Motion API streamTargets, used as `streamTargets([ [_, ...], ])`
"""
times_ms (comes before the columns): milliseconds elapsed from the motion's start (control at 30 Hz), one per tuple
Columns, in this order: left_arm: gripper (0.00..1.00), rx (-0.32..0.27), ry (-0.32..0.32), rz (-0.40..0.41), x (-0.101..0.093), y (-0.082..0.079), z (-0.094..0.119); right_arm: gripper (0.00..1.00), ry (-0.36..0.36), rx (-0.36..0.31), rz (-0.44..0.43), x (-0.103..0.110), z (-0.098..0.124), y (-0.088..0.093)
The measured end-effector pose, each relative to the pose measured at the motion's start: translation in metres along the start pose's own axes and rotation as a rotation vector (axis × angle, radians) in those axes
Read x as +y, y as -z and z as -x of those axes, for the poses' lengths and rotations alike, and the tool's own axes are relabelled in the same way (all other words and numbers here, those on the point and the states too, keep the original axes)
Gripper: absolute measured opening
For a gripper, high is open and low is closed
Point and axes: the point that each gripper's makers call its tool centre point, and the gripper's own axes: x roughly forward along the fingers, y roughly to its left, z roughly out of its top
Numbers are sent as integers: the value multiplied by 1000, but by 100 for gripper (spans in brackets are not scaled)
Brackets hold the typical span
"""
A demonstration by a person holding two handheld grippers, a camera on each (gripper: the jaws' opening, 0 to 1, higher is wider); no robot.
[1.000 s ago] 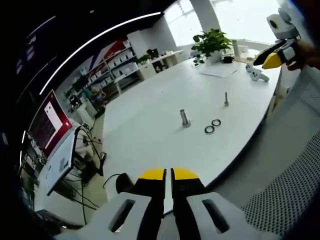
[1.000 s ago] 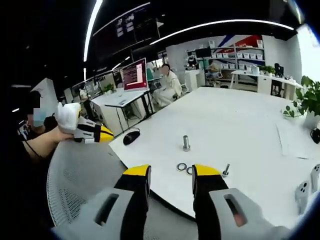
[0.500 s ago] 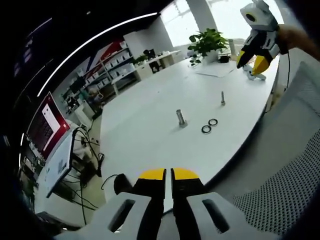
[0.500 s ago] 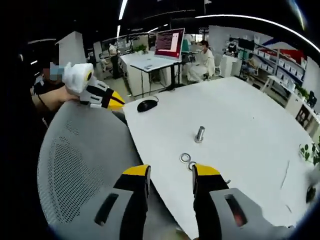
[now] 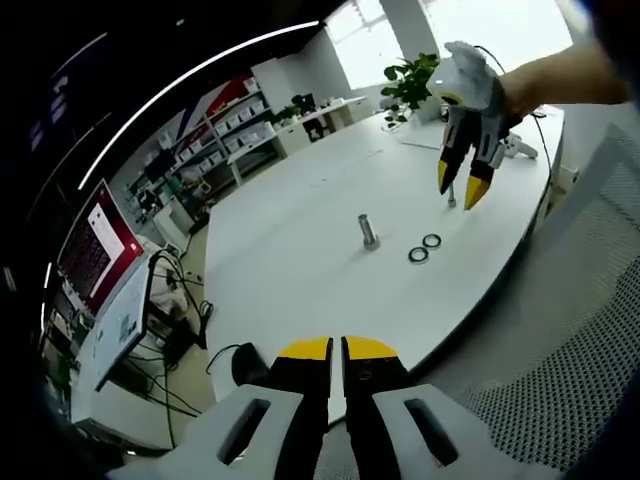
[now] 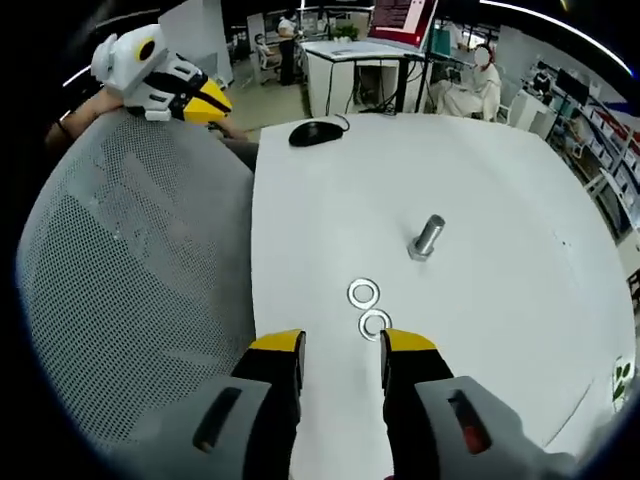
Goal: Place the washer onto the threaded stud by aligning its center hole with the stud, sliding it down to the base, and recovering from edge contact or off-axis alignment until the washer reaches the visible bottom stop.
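Note:
Two metal washers point(image 6: 363, 293) point(image 6: 375, 323) lie flat side by side on the white table point(image 6: 330, 210). Beyond them a thick threaded stud point(image 6: 427, 236) stands upright. My right gripper point(image 6: 340, 345) hangs open and holds nothing, just above the nearer washer. In the left gripper view the right gripper point(image 5: 460, 185) points down over the table, past the washers point(image 5: 418, 255) point(image 5: 431, 241) and stud point(image 5: 369, 232); a thin pin point(image 5: 452, 196) shows between its fingers. My left gripper point(image 5: 335, 348) is shut and holds nothing, back off the table's near edge.
A grey mesh chair back point(image 6: 130, 270) stands against the table edge, with the left gripper point(image 6: 165, 80) above it. A black mouse point(image 6: 314, 131) lies at the table's far end. A potted plant point(image 5: 415, 80) and papers sit at the other end. People sit at desks point(image 6: 470, 90) behind.
The right gripper has swung down from high above the table end to just over the washers, still open. The left gripper stays shut in nearly the same place.

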Motion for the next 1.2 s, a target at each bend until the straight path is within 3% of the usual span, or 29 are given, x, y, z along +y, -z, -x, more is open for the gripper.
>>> streamTargets([
  [533, 1, 13, -4, -7, 1, 3, -2, 32, -44, 217, 110, -11, -45, 23],
  [900, 1, 8, -4, -8, 0, 2, -2, 34, -55, 274, 91, -21, -70, 30],
  [1200, 1, 10, -1, -10, 0, 3, -2, 33, -67, 303, 97, -23, -78, 36],
])
